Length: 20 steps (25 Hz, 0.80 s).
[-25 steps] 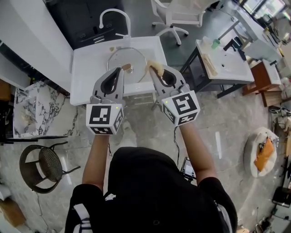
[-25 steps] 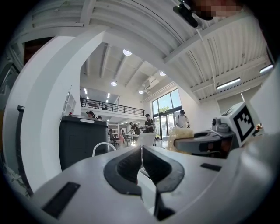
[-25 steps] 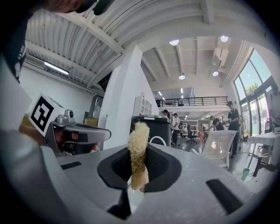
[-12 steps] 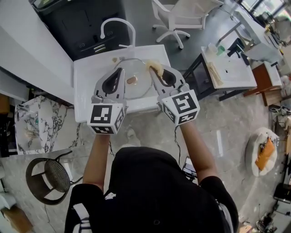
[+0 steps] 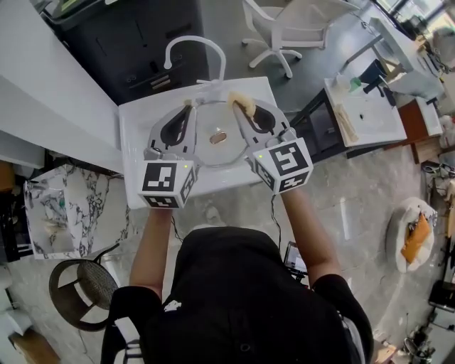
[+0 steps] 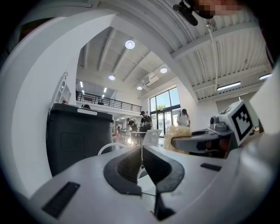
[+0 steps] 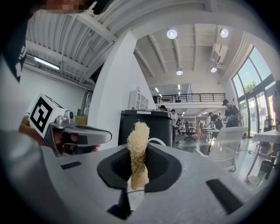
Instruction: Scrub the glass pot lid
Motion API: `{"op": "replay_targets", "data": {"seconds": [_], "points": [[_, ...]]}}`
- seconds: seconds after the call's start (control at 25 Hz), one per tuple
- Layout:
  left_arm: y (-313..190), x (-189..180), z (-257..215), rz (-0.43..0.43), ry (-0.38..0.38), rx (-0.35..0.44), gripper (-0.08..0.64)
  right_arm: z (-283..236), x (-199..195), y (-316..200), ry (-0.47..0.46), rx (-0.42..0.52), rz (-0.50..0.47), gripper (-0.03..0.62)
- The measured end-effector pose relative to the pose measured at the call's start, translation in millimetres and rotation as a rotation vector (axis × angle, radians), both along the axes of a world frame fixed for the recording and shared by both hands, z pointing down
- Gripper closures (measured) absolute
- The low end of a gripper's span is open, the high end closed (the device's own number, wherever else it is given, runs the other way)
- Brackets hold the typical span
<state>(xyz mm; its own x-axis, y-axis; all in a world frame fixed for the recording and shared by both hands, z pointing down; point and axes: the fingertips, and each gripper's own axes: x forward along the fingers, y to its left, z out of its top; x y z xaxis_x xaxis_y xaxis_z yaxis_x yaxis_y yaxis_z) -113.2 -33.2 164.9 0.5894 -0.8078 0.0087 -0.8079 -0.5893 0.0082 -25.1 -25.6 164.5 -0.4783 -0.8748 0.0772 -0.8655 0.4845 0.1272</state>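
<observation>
White sink [image 5: 135,167]: glass pot lid [image 5: 213,153] now flanked on both sides.
Its knob [image 5: 218,136], ahead of the tips 1 s ago, now sits btwn left gripper [image 5: 188,105] (jaws pressed together, empty) and right gripper [image 5: 239,106], clamped on loofah scrubber [image 7: 137,144]. Loofah seems past the glass, so prob. no scrubbing yet. Only head view shows lid in sink; gripper views give jaws.

1. Two grippers in play, mid-frame: the left gripper [image 5: 188,106] and the right gripper [image 5: 239,106].
2. One glass pot lid [image 5: 213,151], sitting between them.
3. One pale scrubber [image 7: 137,144], just the one.
4. One white faucet [image 5: 195,44], top centre.
5. Two seats: an office chair [image 5: 274,21] at the top, a wire stool [image 5: 77,290] lower left.
6. Two white tables: the sink counter [image 5: 135,142] in the centre, a side table [image 5: 370,114] upper right.
</observation>
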Motion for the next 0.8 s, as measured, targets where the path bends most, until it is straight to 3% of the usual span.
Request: {"op": "replay_targets", "data": {"seconds": [0.32, 0.8], "points": [[-22.2, -12.5, 19.2, 0.017, 0.001, -0.036, 0.554, 21.6, -8.1, -20.5, 0.010, -0.041, 0.022, 0.574], [-51.0, -4.3, 49.1, 0.001, -0.001, -0.095, 0.554, 52.8, 10.0, -44.7, 0.030, -0.104, 0.026, 0.572]]}}
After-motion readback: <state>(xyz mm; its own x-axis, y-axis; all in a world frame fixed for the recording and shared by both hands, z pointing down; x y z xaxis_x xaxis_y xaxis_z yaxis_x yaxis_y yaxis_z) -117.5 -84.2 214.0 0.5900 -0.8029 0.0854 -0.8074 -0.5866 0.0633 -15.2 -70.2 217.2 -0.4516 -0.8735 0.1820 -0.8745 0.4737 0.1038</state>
